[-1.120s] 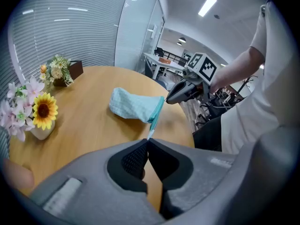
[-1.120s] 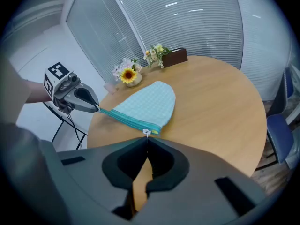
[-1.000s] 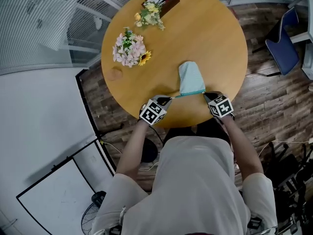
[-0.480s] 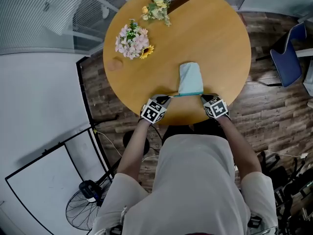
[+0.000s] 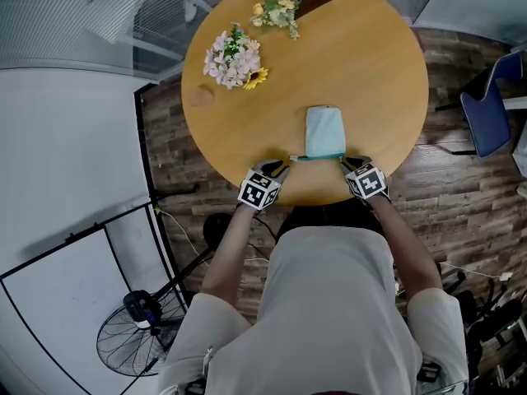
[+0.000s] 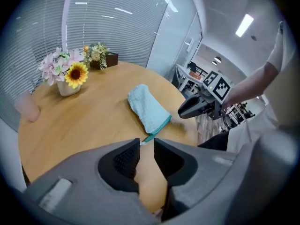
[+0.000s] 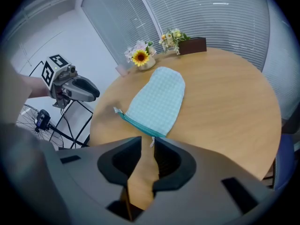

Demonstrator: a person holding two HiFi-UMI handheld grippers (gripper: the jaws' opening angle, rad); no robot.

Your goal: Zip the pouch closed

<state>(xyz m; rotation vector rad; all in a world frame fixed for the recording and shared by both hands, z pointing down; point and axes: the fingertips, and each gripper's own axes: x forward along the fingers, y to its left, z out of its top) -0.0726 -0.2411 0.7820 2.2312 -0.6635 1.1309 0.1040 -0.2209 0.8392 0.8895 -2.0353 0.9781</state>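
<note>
Head view: the soft, checked blue pouch lies flat near the edge of the round wooden table, straighter than a second ago. Left gripper view: the left gripper is open a crack by the pouch's end tab. Right gripper view: the right gripper is open a crack around the white zip pull.

The head view looks steeply down from above the person's shoulders, far enough off to take in the whole round table. The left gripper view rides low at the table's near edge and faces across towards the right gripper, and the right gripper view faces back at the left gripper (both sit close to the wood). All three share the pouch and the flowers.
</note>
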